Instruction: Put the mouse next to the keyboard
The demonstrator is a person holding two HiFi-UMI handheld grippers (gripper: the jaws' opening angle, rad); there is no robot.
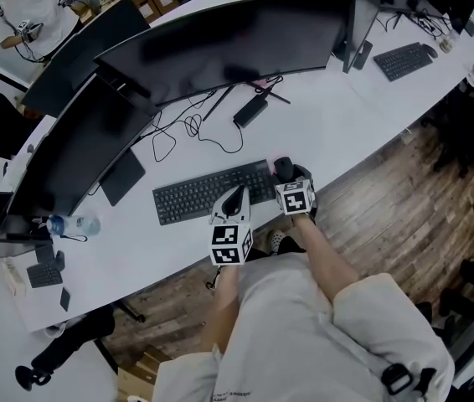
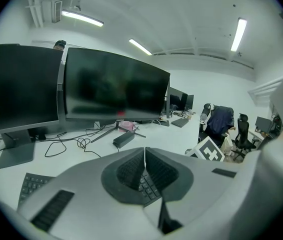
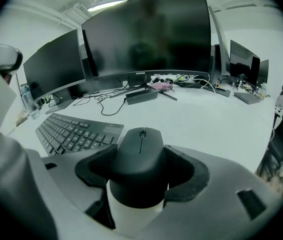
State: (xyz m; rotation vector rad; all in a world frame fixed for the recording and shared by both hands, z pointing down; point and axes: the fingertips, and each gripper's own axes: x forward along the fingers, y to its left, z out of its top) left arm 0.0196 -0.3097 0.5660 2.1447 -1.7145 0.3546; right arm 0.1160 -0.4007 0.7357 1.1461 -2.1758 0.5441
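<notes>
Right gripper (image 3: 142, 170) clasps the black mouse (image 3: 140, 151), jaws wide on its flanks. Left gripper (image 2: 144, 171) is clenched and empty. The mouse sits just beside the keyboard's (image 3: 74, 131) right end, at the white desk (image 3: 211, 119). Apparently remaining: settle and release.

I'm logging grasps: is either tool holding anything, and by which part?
The right tool grips the mouse by its two sides. The left tool is shut, with nothing between its jaws.
</notes>
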